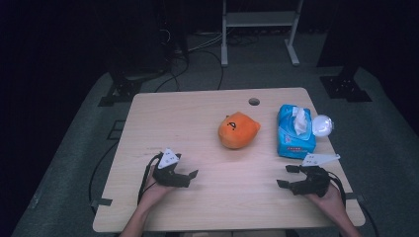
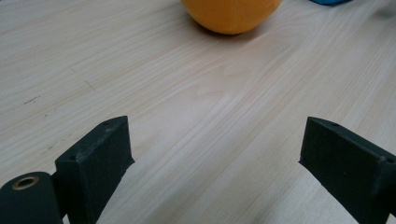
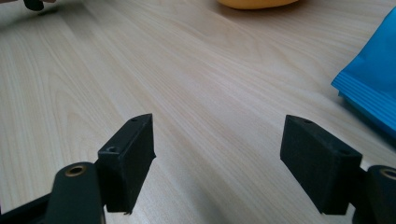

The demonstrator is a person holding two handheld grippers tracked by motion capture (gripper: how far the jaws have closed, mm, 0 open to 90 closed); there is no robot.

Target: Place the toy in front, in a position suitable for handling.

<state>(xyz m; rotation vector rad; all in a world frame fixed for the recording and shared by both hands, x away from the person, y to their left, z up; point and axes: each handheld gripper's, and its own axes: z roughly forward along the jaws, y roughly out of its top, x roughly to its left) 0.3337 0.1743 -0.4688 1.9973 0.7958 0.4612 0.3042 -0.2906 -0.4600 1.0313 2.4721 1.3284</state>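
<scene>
An orange plush toy (image 1: 238,130) lies in the middle of the wooden table (image 1: 188,113). To its right sits a blue pack of wipes (image 1: 295,132) with a white tissue poking out. My left gripper (image 1: 191,178) rests near the front left, open and holding nothing, pointing toward the toy. In the left gripper view its jaws (image 2: 215,158) stand wide over bare wood, with the plush (image 2: 231,14) ahead. My right gripper (image 1: 284,176) lies at the front right, just below the wipes, also open. The right gripper view shows the gripper (image 3: 217,154) with the wipes pack (image 3: 373,88) to its right.
A small clear round object (image 1: 322,125) sits by the wipes at the table's right edge. A cable hole (image 1: 254,101) is at the back of the table. Beyond it are a white rack (image 1: 259,29), cables and stand feet on dark carpet.
</scene>
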